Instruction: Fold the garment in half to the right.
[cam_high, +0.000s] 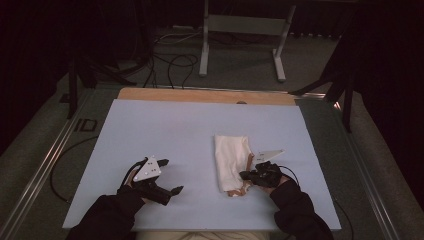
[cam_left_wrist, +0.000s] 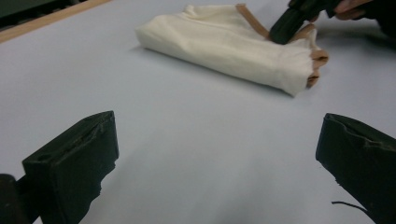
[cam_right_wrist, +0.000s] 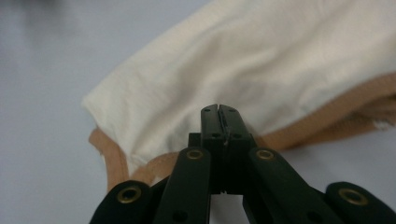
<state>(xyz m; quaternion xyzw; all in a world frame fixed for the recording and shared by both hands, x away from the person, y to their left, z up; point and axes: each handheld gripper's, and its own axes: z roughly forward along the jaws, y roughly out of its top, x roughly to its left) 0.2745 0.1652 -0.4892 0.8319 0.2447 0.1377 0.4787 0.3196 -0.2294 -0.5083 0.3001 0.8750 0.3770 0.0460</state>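
A folded cream cloth with tan trim lies on the pale blue table top, right of the middle. My right gripper is shut, its tips resting at the cloth's right edge by the tan trim; no fabric shows between the jaws. In the right gripper view the closed tips sit just over the cloth. My left gripper rests open on the bare top, well left of the cloth. Its view has the cloth ahead and the right gripper touching it.
A wooden strip runs along the table's far edge. Beyond it stand a white metal frame and loose cables on the floor. Dark stands flank the table, and a metal rail runs along the left side.
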